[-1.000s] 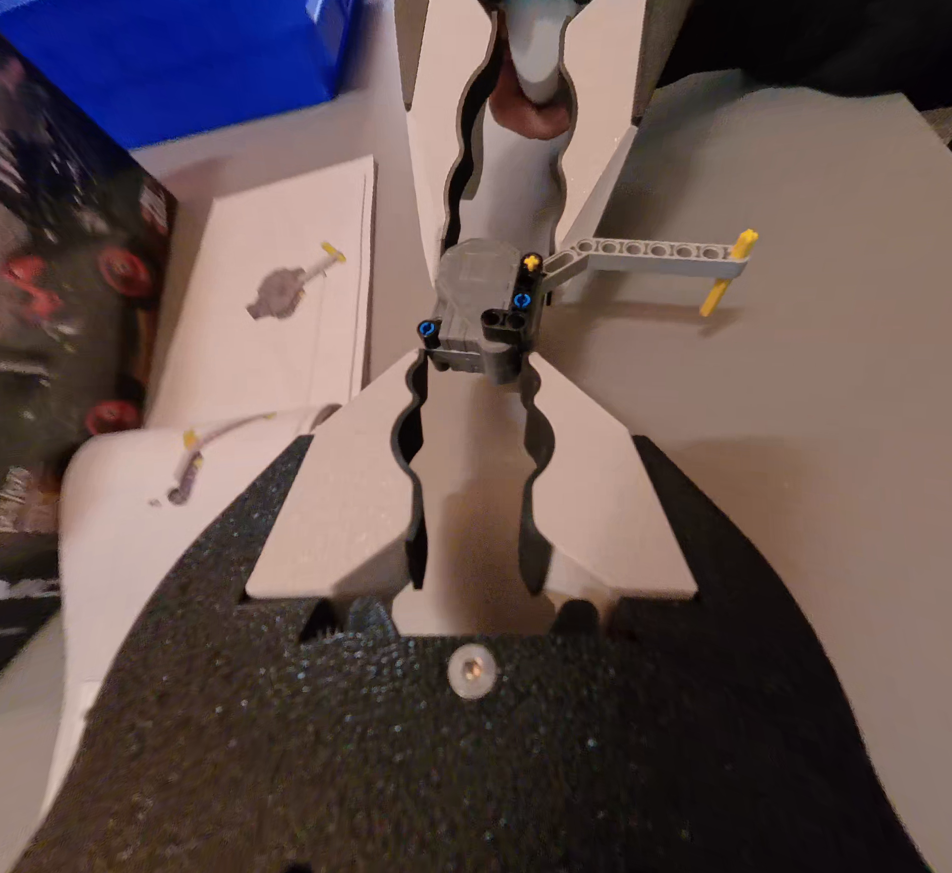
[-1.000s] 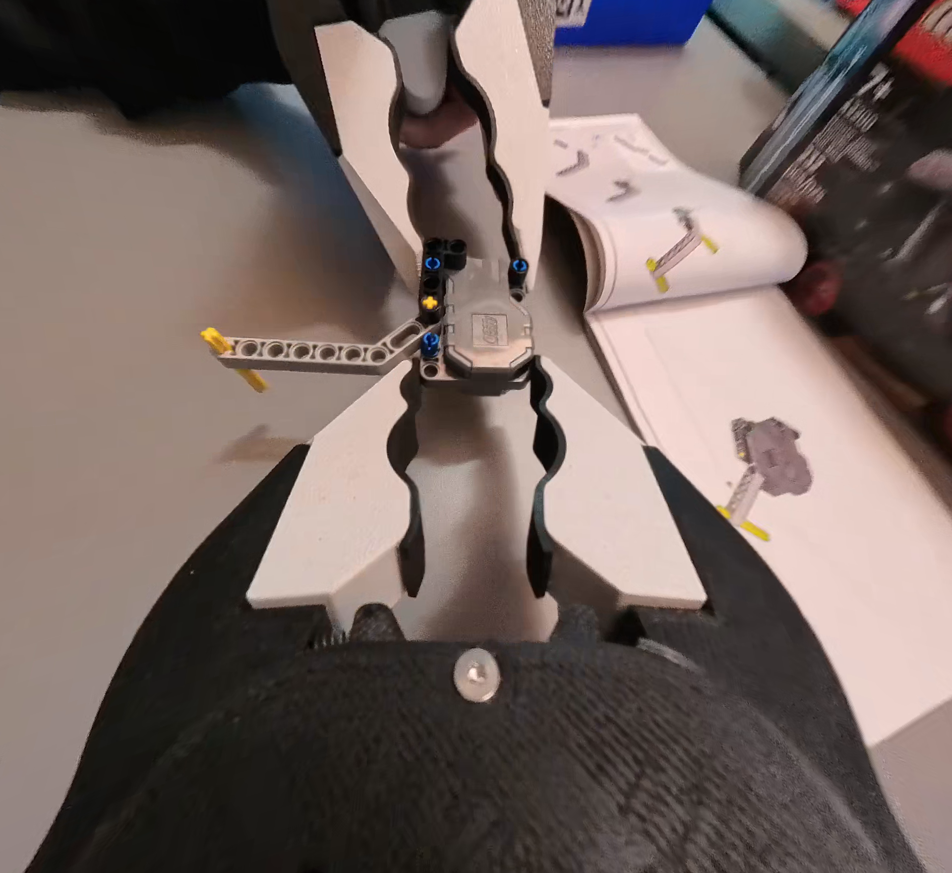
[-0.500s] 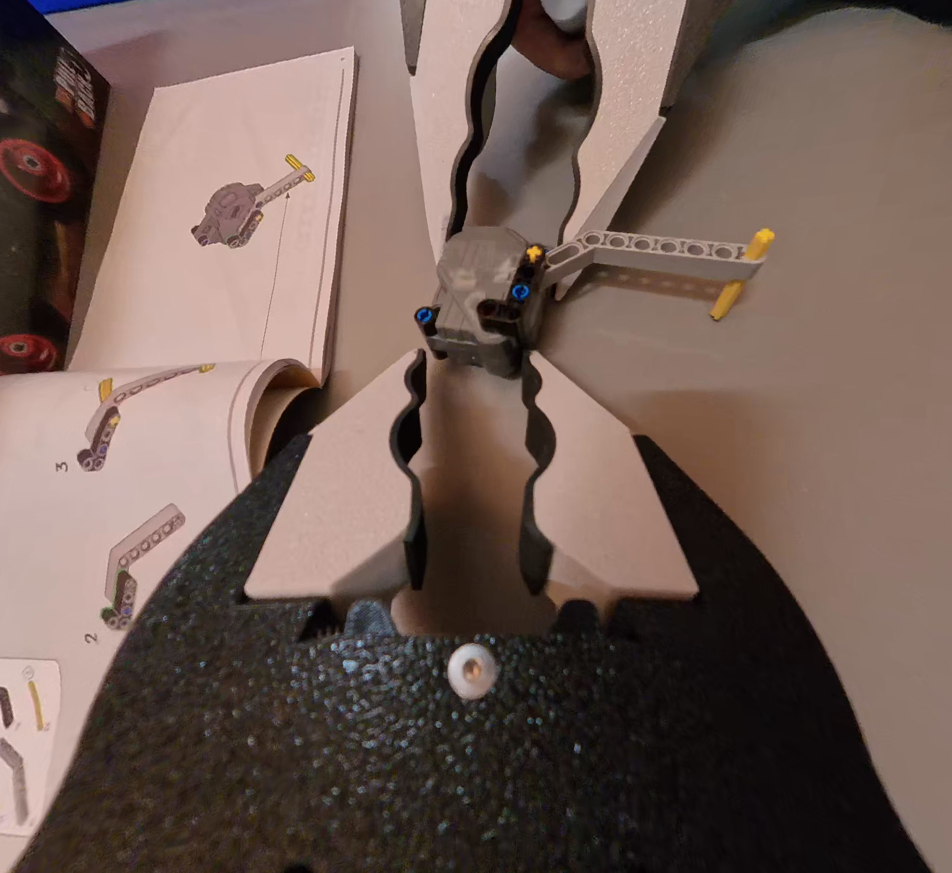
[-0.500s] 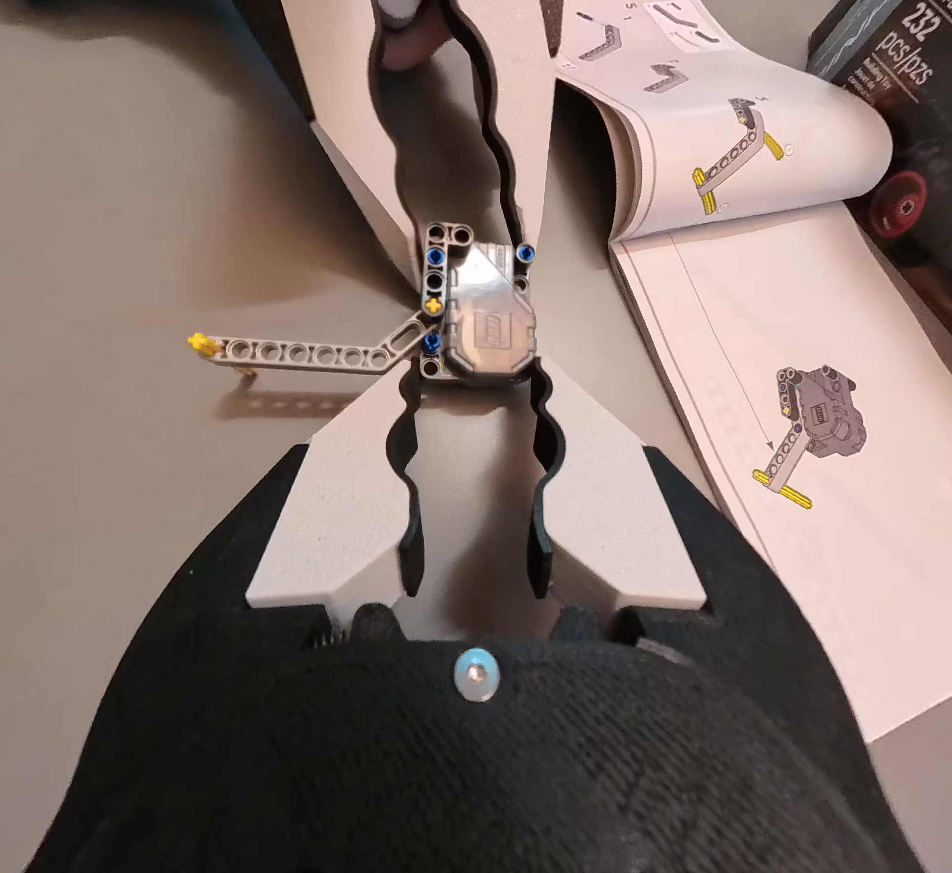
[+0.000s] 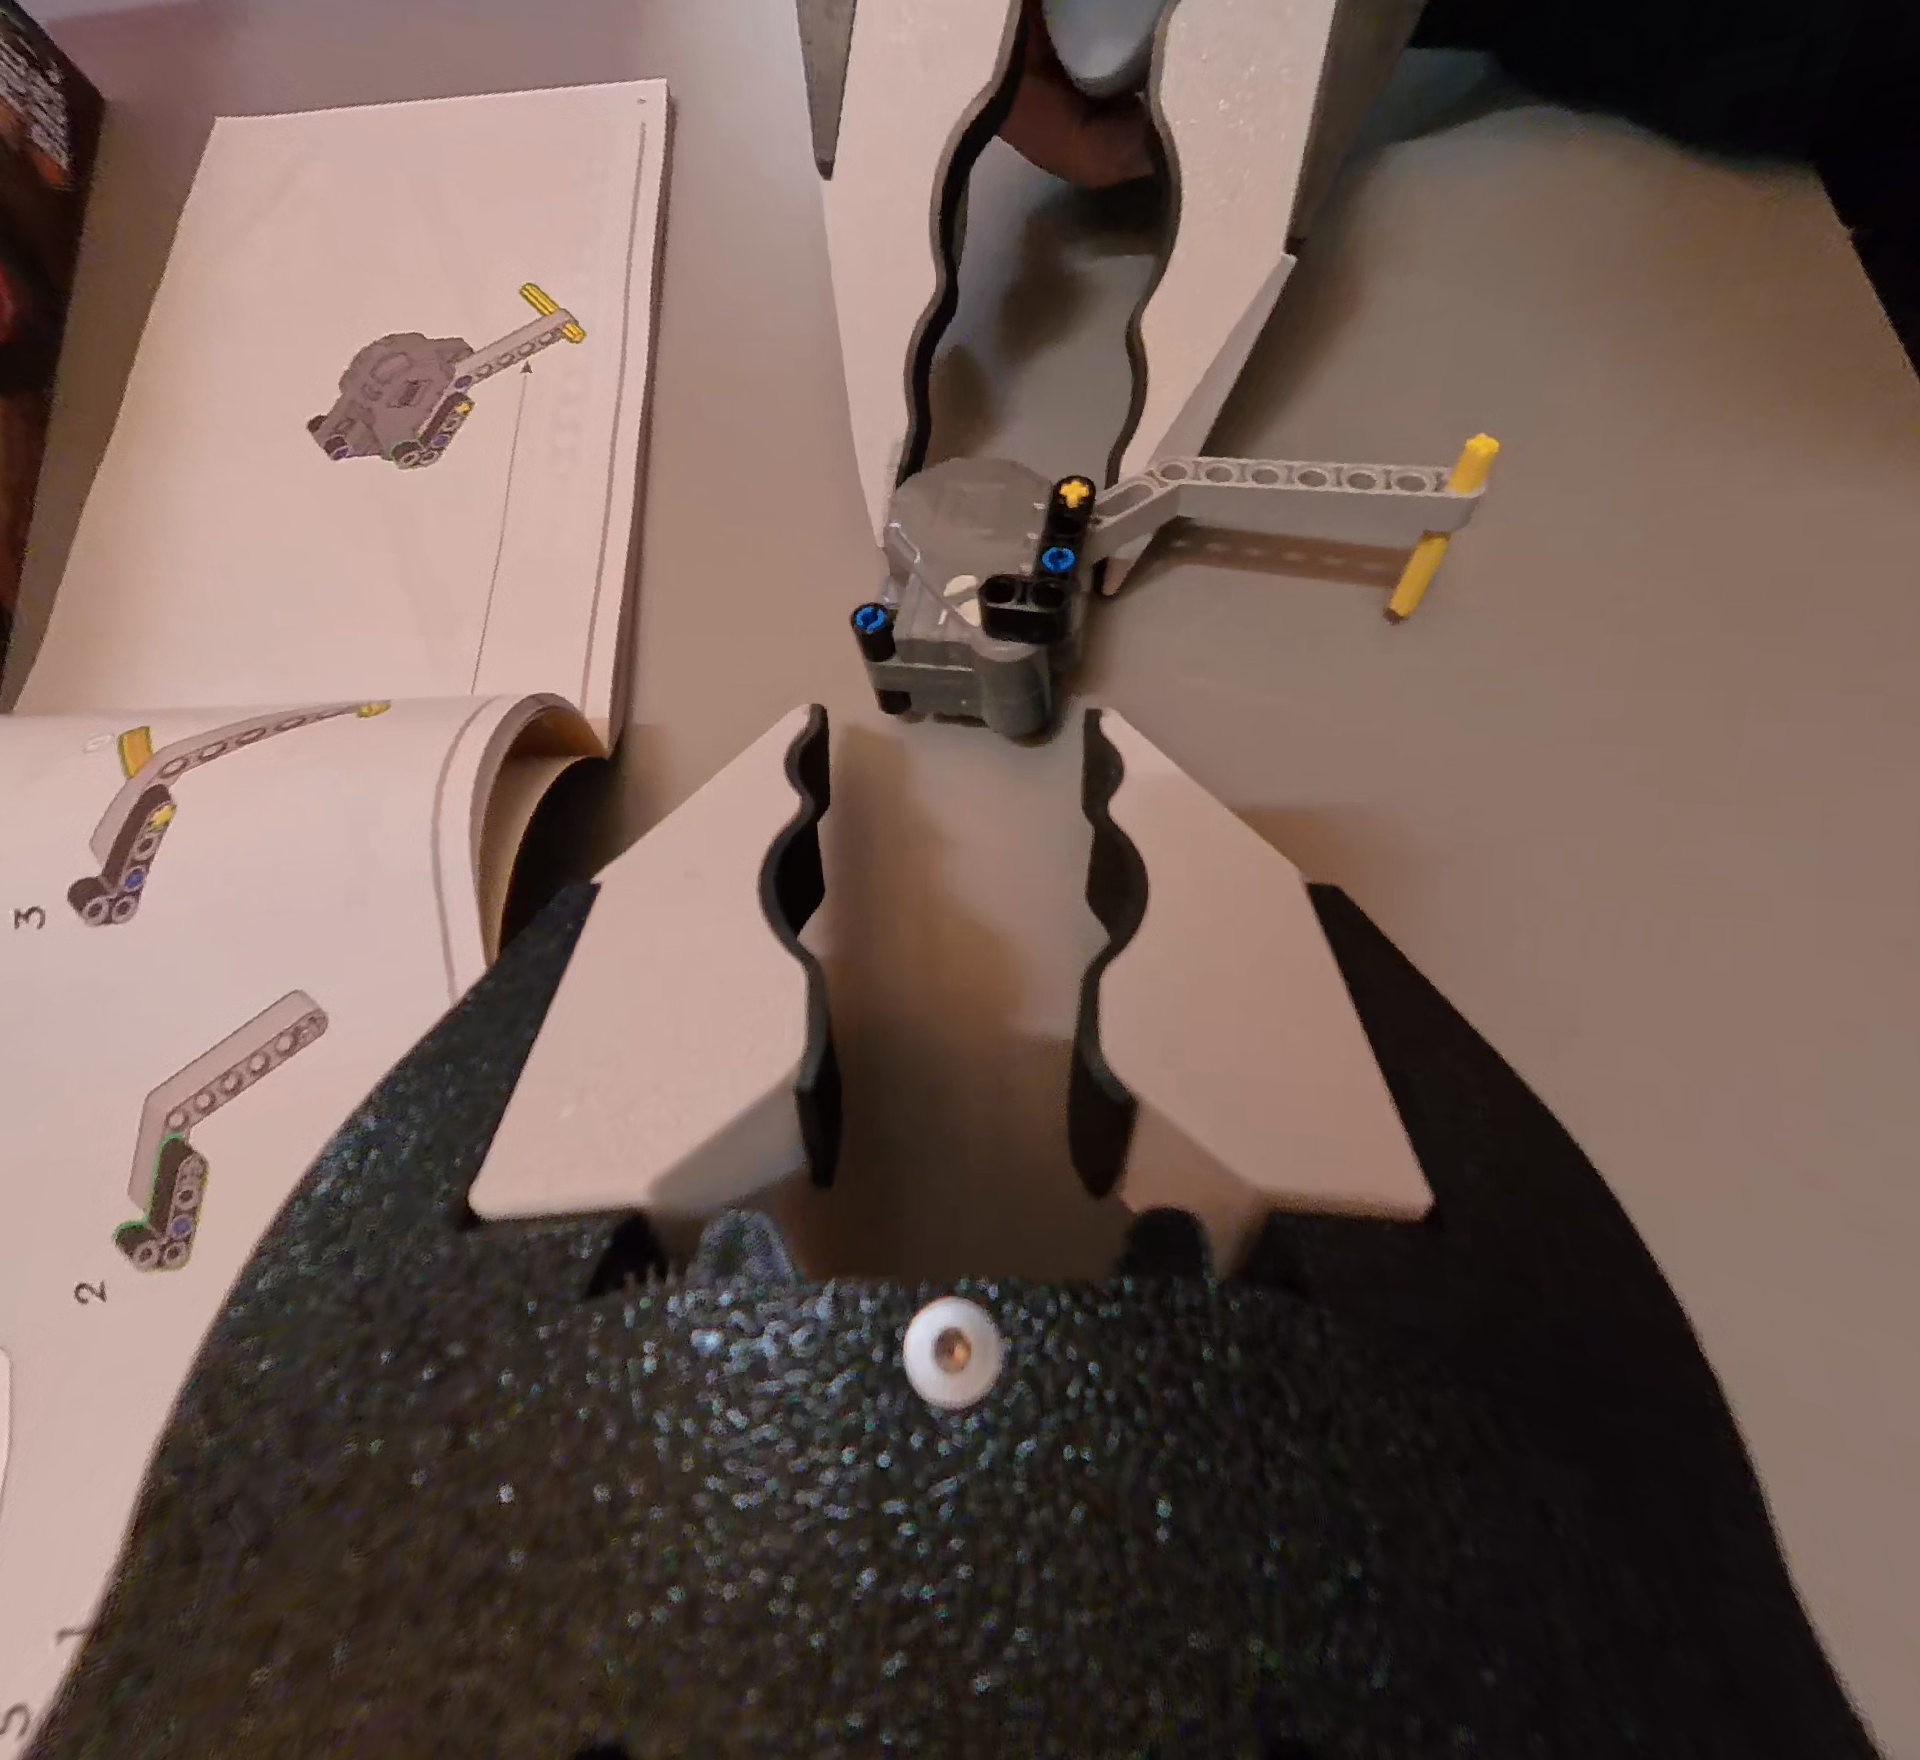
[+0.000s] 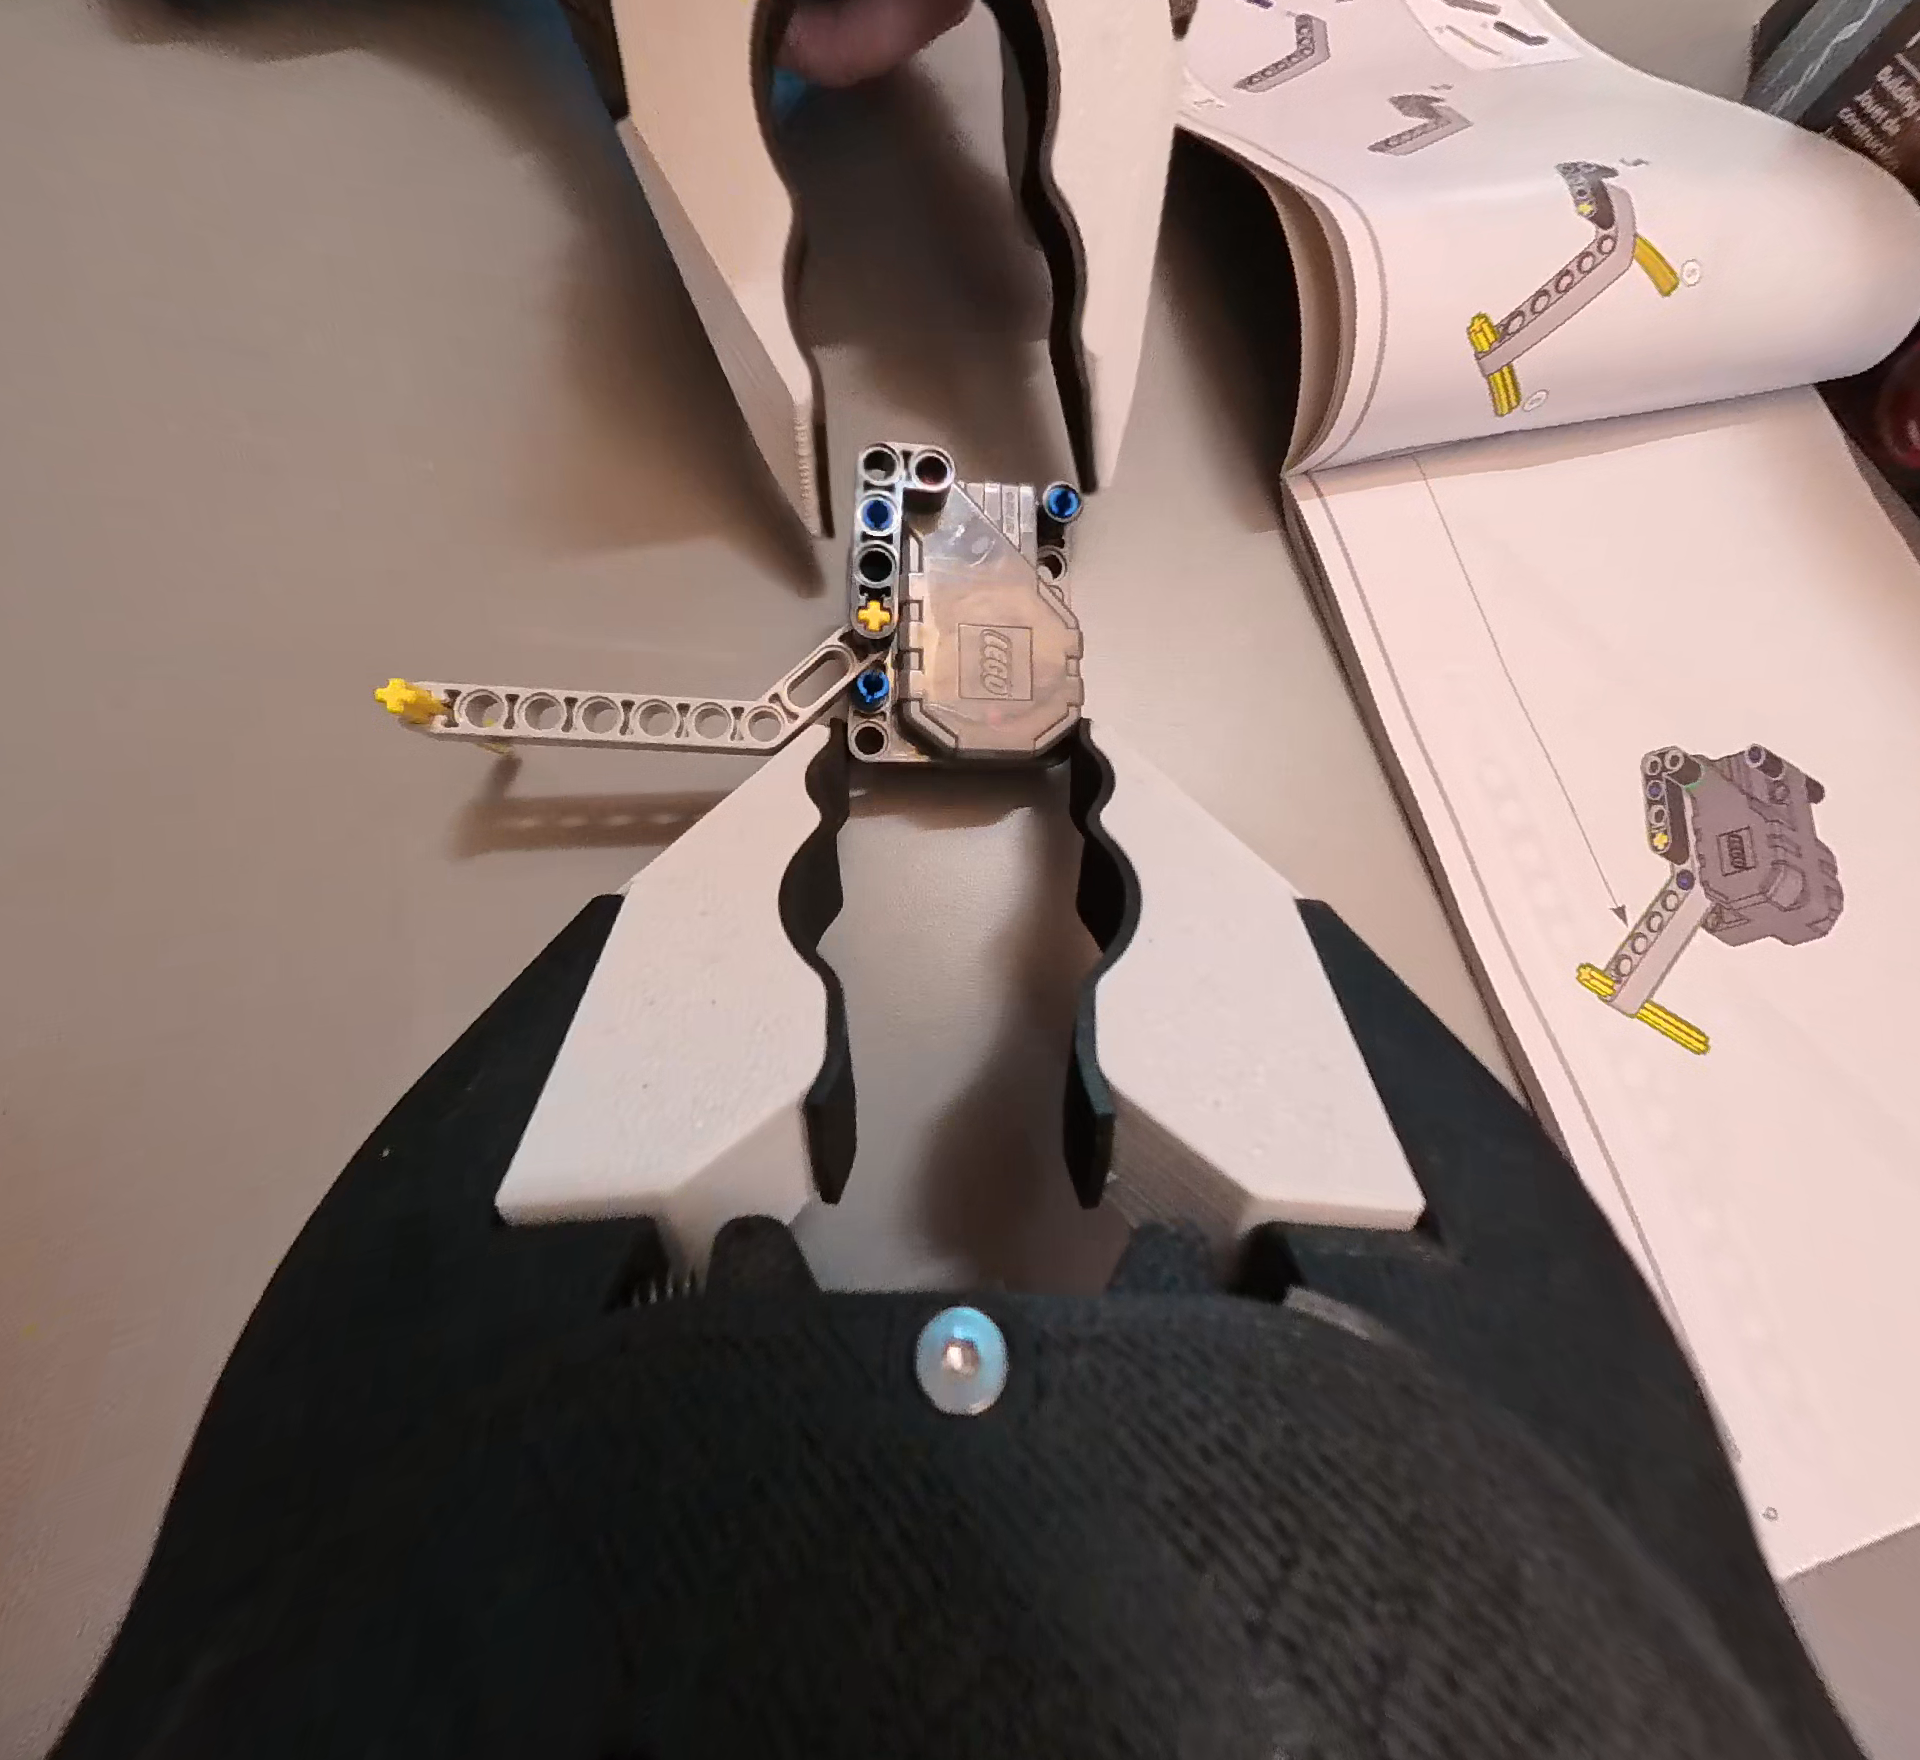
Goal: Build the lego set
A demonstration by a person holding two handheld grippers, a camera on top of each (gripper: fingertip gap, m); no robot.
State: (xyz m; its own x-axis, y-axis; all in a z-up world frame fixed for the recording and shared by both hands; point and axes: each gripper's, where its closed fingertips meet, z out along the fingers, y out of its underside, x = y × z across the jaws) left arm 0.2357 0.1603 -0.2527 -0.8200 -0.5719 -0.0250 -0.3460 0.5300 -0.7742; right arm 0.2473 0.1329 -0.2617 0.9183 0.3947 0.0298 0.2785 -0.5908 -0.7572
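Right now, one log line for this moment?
left hand-held gripper: open | right hand-held gripper: flanking, grip unclear | grey motor block with bent holed beam: on table

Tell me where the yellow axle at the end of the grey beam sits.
In the left wrist view, the yellow axle sits right of centre, through the far end of the grey beam, away from the grey motor block and instruction booklet.

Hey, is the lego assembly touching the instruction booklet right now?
Apart. The right wrist view shows a strip of bare table between the lego assembly and the instruction booklet.
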